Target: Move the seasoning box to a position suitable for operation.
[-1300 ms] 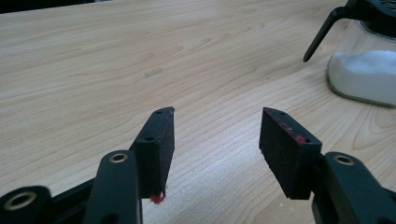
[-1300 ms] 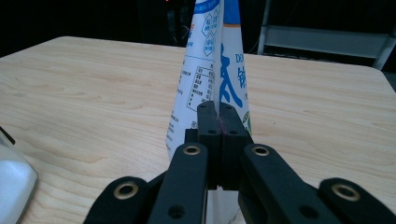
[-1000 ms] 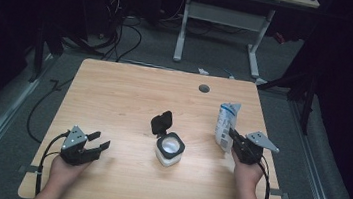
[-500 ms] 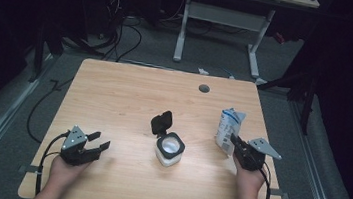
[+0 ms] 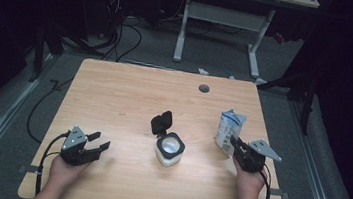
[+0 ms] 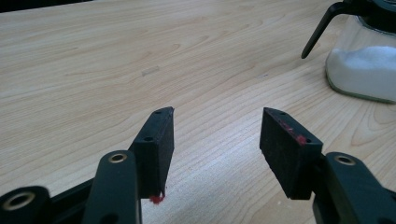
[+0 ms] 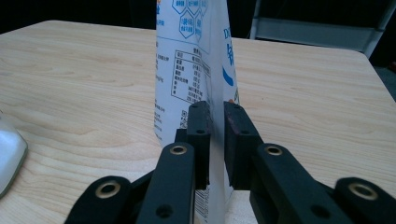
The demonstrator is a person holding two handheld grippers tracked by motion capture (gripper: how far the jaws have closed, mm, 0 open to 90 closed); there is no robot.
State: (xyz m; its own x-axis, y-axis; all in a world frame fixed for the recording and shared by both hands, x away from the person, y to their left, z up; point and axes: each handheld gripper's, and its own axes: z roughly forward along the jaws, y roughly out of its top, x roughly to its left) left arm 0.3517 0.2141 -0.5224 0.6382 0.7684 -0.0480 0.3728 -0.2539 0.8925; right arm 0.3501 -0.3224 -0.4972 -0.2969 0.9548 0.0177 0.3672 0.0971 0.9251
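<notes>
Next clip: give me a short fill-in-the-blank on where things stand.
1. The right gripper has its jaws around the side seam of the white and blue ____.
2. The jar at the table's middle has its black lid flipped ____.
3. The left gripper has ____ between its jaws.

Missing words: pouch; open; nothing

- Left gripper (image 5: 93,142): black jaws with brass-ringed screw holes and red-flecked pads (image 6: 289,149) are being shown.
- Right gripper (image 5: 234,142): a grey three-cornered plate is being carried.
- Black cables are being trailed; forearms are being left unsleeved.
</notes>
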